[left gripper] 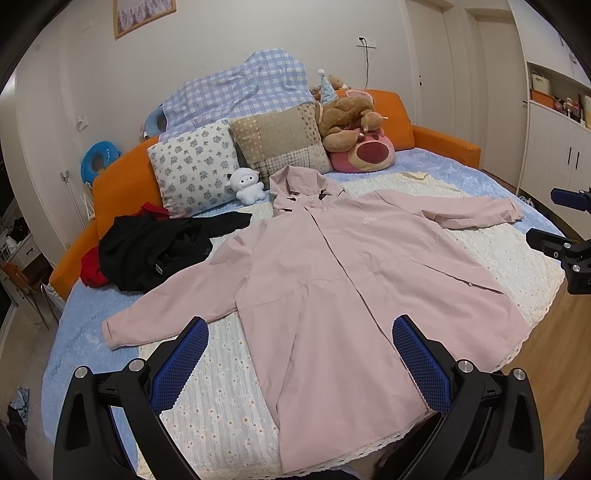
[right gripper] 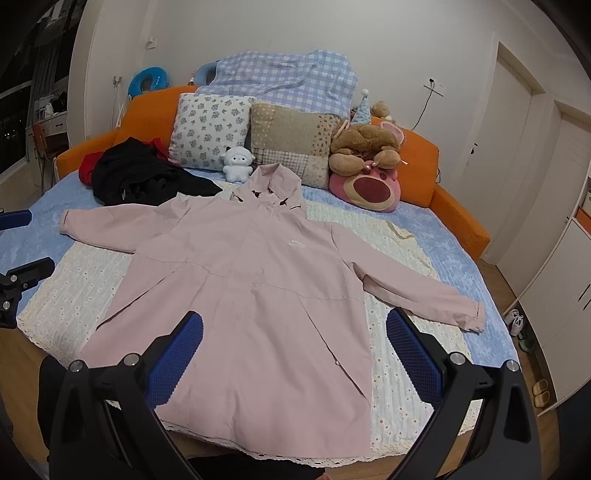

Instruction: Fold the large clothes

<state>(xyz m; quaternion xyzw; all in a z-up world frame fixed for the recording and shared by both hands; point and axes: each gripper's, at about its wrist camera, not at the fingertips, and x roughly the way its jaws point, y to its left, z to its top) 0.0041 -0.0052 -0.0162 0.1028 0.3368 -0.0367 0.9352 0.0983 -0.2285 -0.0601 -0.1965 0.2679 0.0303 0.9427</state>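
the pink coat (left gripper: 332,280) lies flat and face up on the bed, directly ahead of and beneath both grippers, hem toward them and hood at the far end. its cloth is smooth, matte and thin, with soft creases, a flared skirt, and both sleeves spread out to the sides. under it is a cream coverlet (left gripper: 221,406) with a dotted daisy pattern, raised stripes and a scalloped lace edge, laid over a nubbly pale blue bedspread (left gripper: 74,332).

the left gripper (left gripper: 299,369) hangs above the hem with its jaws wide apart and nothing between them; its blue pads (left gripper: 177,369) have a fine honeycomb grid set in black plastic arms. the right gripper (right gripper: 295,362) is likewise spread wide and empty over the lower skirt.

beyond the coat's far left are a crumpled black garment (left gripper: 155,251) on something red, a floral pillow (left gripper: 195,166), a patchwork pillow (left gripper: 284,144), a small white plush (left gripper: 249,186), a brown plush bear (left gripper: 347,118) on a round pink bear cushion (left gripper: 365,151), and an orange padded headboard (left gripper: 436,140).

the left wrist view shows a framed picture (left gripper: 144,14) high on the wall and open shelves to the right. only the right wrist view shows the small white chest logo (right gripper: 295,244) clearly, shoes (right gripper: 517,321) on the wood floor at right, and a dark window at far left. each view catches the other gripper at its edge.
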